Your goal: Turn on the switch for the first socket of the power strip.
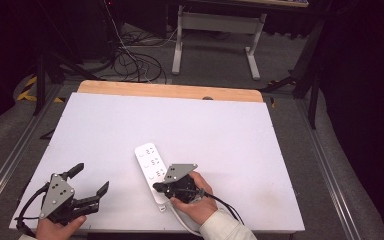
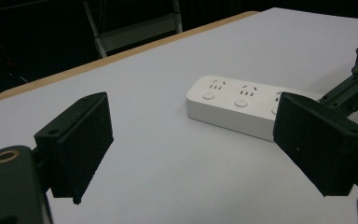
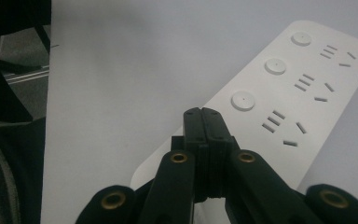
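- Power strip lies flat on the white tabletop, directly under and ahead of the right gripper; its three buttons and socket rows run away from the gripper's tips.
- Right gripper's jaws are pressed together with nothing between them, likely to make one narrow point for pushing a button; the nearest button sits just beyond the tip.
- Left gripper rests well off to the side of the strip with its jaws wide apart and empty, seemingly waiting, perhaps to steady the strip if it slides.
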`<state>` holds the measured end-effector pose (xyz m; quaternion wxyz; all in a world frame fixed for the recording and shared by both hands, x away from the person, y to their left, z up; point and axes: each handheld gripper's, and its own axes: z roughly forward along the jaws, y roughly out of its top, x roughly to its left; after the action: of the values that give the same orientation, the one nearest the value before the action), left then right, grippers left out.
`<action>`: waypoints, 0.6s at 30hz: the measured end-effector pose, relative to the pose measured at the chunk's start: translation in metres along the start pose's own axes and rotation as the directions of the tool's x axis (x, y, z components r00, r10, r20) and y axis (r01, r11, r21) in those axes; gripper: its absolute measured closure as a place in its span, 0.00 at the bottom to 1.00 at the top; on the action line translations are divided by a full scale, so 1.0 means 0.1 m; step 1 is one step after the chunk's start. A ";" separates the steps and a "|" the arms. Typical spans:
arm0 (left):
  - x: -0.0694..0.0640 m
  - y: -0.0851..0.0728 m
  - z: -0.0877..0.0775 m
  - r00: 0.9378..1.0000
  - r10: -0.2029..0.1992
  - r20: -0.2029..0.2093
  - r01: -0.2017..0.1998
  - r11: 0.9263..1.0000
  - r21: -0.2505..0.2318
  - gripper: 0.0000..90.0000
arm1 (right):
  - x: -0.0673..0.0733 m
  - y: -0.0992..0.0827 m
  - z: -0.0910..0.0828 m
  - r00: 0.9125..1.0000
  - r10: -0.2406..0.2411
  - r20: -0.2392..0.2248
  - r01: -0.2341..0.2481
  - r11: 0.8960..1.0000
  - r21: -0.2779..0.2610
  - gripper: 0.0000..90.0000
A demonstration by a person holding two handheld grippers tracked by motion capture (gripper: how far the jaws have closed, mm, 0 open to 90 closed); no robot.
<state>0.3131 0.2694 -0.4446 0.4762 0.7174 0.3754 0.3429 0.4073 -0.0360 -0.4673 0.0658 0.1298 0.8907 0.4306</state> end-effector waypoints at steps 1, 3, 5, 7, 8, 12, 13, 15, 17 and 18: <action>0.00 0.00 0.00 1.000 0.001 0.000 -0.001 1.000 0.001 0.14 | 0.00 0.00 0.00 1.000 -0.004 0.002 0.004 1.000 0.001 1.00; 0.00 0.00 0.00 1.000 0.006 -0.002 -0.006 1.000 0.002 0.14 | 0.01 0.00 0.00 1.000 -0.006 0.003 0.006 1.000 0.001 1.00; 0.00 0.00 0.00 1.000 0.006 -0.002 -0.006 1.000 0.003 0.14 | 0.01 0.00 0.00 1.000 -0.009 0.006 0.009 1.000 0.004 1.00; 0.00 0.00 0.00 1.000 0.005 -0.002 -0.005 1.000 0.003 0.14 | 0.01 0.00 0.00 1.000 -0.007 0.005 0.007 1.000 0.003 1.00; 0.00 0.00 0.00 1.000 0.001 0.000 -0.001 1.000 0.003 0.14 | 0.01 0.00 0.00 1.000 -0.006 0.002 0.006 1.000 0.004 1.00; 0.00 0.00 0.00 1.000 0.001 -0.001 -0.001 1.000 0.003 0.14 | 0.00 -0.01 0.00 1.000 0.005 -0.003 -0.005 1.000 0.004 1.00; 0.00 0.00 0.00 1.000 0.002 -0.001 -0.002 1.000 0.003 0.14 | 0.01 -0.01 0.01 1.000 0.004 -0.001 -0.004 1.000 0.002 1.00; 0.00 0.00 0.00 1.000 0.001 0.000 -0.001 1.000 0.003 0.14 | 0.01 -0.01 0.01 1.000 -0.007 0.008 0.007 1.000 0.004 1.00; -0.01 0.00 0.01 1.000 0.001 -0.001 -0.001 1.000 0.004 0.14 | 0.02 -0.01 0.01 1.000 -0.003 0.007 0.003 1.000 0.003 1.00; -0.01 0.00 0.01 1.000 0.000 -0.001 0.000 1.000 0.004 0.14 | 0.02 -0.01 0.02 1.000 -0.007 0.006 0.007 1.000 0.003 1.00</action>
<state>0.3132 0.2687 -0.4449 0.4746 0.7183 0.3761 0.3426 0.4058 -0.0349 -0.4691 0.0699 0.1281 0.8916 0.4286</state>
